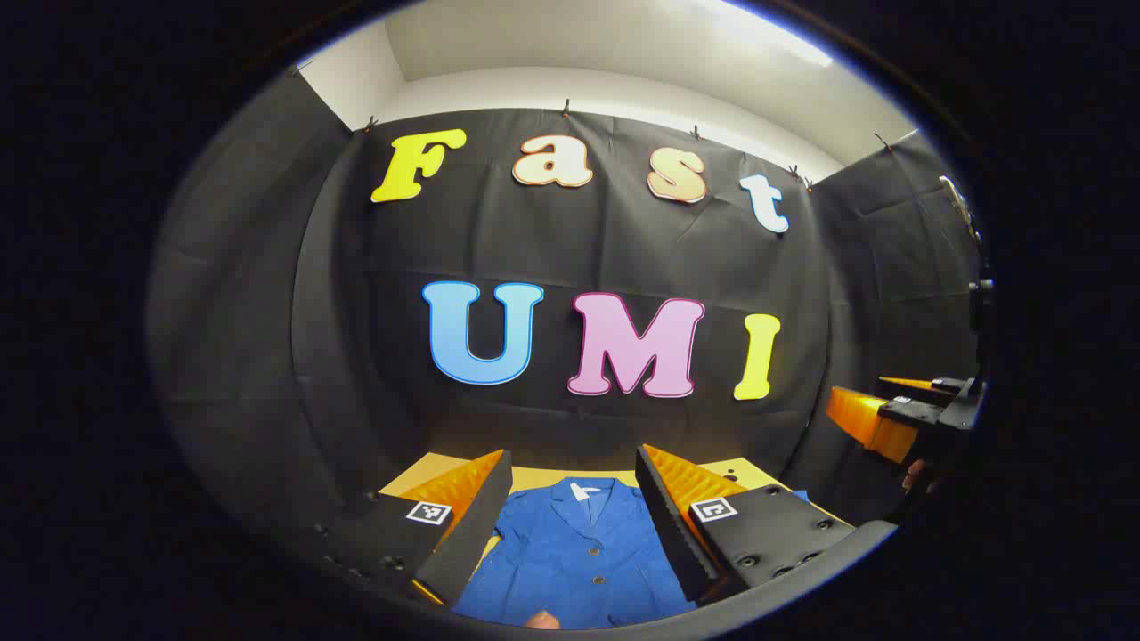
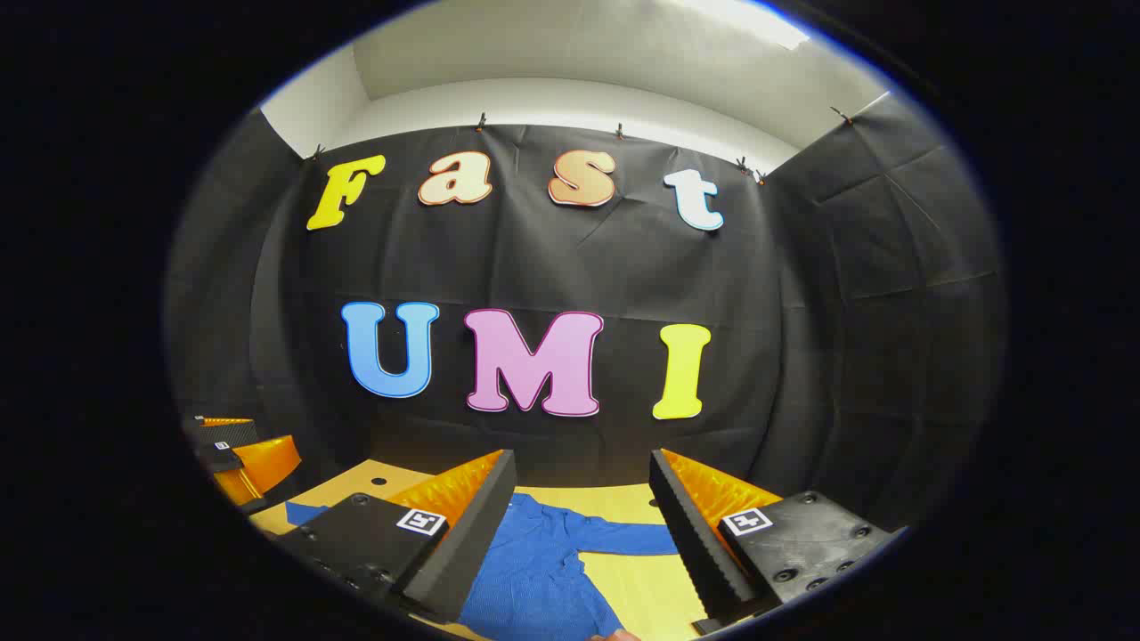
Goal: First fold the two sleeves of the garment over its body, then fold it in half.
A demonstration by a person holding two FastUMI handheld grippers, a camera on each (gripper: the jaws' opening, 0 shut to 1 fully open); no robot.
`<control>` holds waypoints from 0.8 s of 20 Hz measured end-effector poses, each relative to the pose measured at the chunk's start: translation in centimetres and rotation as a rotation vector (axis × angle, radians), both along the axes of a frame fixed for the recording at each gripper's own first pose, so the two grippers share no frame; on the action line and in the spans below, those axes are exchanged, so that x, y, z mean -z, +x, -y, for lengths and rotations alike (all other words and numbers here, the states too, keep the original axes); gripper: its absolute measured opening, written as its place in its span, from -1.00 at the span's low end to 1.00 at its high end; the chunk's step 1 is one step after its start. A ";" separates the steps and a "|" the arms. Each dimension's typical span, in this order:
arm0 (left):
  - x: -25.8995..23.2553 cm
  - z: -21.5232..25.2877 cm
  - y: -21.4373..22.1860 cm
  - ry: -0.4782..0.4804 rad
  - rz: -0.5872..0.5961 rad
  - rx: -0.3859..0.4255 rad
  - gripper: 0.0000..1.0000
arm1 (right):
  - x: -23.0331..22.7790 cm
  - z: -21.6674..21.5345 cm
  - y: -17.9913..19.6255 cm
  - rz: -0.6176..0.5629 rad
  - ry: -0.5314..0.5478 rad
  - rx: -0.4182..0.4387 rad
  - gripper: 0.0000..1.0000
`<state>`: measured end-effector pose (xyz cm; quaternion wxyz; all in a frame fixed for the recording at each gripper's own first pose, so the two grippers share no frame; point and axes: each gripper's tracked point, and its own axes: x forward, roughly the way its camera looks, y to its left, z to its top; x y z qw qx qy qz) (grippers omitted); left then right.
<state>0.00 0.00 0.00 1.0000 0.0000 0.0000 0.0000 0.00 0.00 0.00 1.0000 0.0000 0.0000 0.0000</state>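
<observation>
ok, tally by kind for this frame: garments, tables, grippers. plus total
Garments: 1, the blue jacket, spread flat with a sleeve out to the side
Tables: 1, the wooden table
Grippers: 2, the left gripper and the right gripper, both open above the jacket
Total: 4

- One blue garment (image 1: 574, 556), at 6 o'clock on the table (image 2: 641, 503).
- Two sleeves; one (image 2: 623, 538) spread at 5 o'clock.
- Two grippers: left (image 1: 570, 512), right (image 2: 583, 525).
</observation>
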 end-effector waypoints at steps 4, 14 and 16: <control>0.0 -1.3 0.0 -0.005 -0.010 -0.027 0.60 | -0.5 -1.0 0.0 0.013 -0.022 -0.021 0.92; -1.4 -2.5 -0.6 -0.001 0.028 -0.026 0.59 | -3.2 -1.4 0.2 0.075 -0.053 -0.016 0.92; -1.4 -2.6 -0.7 -0.003 0.024 -0.023 0.58 | -4.1 -1.3 0.3 0.091 -0.056 -0.018 0.92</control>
